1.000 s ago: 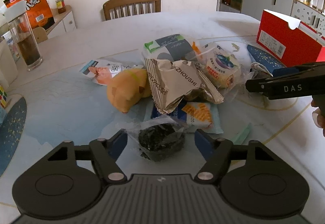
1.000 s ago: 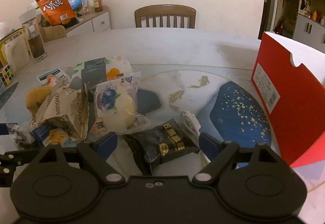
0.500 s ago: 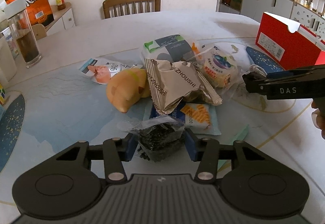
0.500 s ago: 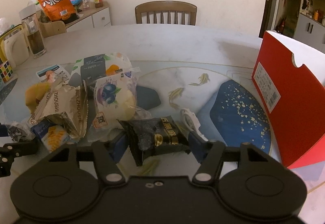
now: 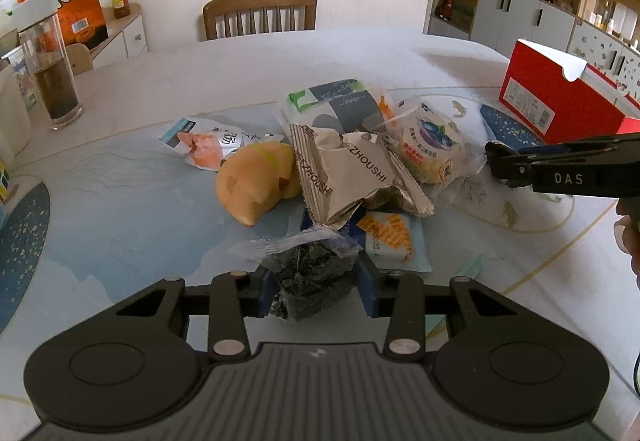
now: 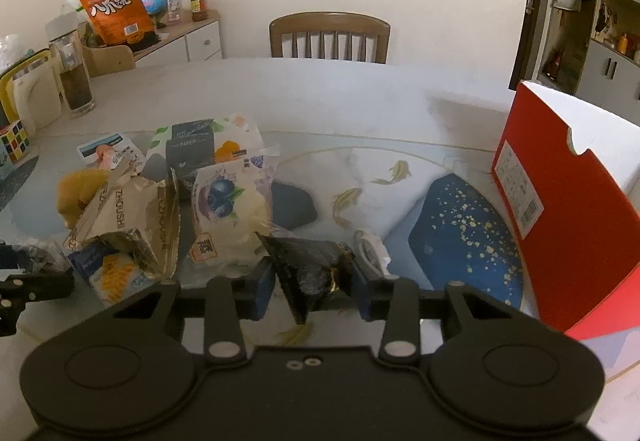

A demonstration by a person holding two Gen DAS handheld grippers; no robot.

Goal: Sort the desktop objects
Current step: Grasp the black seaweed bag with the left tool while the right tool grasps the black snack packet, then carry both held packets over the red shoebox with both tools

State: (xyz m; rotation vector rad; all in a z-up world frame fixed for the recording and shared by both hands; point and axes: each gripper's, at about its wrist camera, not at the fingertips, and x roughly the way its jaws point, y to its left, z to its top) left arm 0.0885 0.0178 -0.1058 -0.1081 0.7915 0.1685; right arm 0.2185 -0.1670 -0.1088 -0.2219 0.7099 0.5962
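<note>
Crinkly clear bag of dark bits sits between the left gripper pads, jaws closing on it. Right gripper jaws close on a black snack packet. Both look light and squashy; pinch the middle gently.

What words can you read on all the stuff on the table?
"ZHOUSHI": on the crumpled silver packet, printed twice.
"PAPER": on the tissue pack.
"DAS": on the right gripper, seen from the left wrist camera.
Chinese print on the orange bag, the blueberry packet and the red box label: too small or blurred.
</note>
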